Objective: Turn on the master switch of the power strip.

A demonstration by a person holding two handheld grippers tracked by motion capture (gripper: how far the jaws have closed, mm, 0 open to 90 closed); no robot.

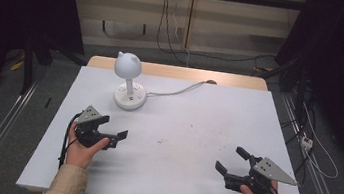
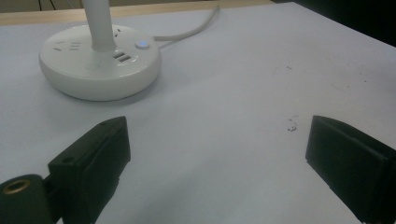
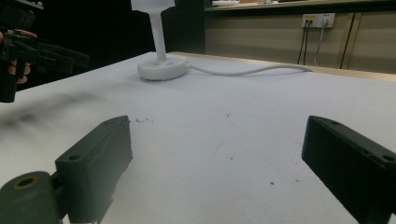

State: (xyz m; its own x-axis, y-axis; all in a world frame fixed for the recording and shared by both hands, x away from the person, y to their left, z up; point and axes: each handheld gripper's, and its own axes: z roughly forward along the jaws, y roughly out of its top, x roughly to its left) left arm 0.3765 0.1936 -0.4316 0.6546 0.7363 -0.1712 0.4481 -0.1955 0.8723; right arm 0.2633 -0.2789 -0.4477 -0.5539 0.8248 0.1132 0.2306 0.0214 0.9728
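Toward the far edge of the white-topped rectangular desk (image 1: 196, 130), left of its middle, a small white desk lamp with a round socket base, a slim upright stem and a domed head (image 1: 130, 82) is stood. Its long axis is vertical, and its white cord (image 1: 181, 90) is run off to the right toward the far edge. A wide bare stretch of the desk is left between the lamp and the near edge. The left gripper (image 1: 115, 137) is held near the left edge, jaws spread wide with nothing between them, aimed rightward, the lamp base (image 2: 100, 65) near ahead. The right gripper (image 1: 231, 160) is held by the near right corner, jaws likewise parted and empty, well apart from the lamp.
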